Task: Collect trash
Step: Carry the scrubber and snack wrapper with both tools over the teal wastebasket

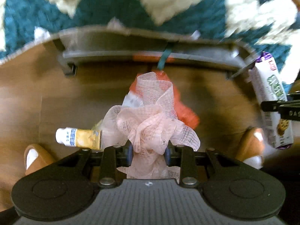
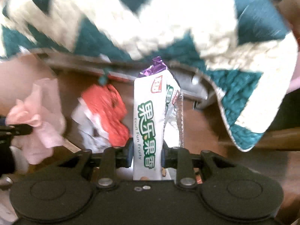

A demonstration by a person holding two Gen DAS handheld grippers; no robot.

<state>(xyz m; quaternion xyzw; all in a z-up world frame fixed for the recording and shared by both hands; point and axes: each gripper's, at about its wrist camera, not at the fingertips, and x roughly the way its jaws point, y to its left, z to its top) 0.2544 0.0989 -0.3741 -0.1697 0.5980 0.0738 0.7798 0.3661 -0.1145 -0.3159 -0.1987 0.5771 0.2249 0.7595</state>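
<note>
Left tool (image 1: 149, 154) clamping pink mesh wad (image 1: 150, 120); right tool (image 2: 148, 154) clamping white snack wrapper (image 2: 149, 123).

Both pieces hanging ahead of pads. Red wrapper (image 2: 110, 112) lying below, beyond tips. Keeping grips firm, carrying steadily binward; mesh is snagging risk.

The mesh wad (image 1: 150, 116) hung left of the snack wrapper (image 2: 148, 123), with the red packet (image 2: 106, 110) lying between them on the floor (image 1: 46, 97).
</note>
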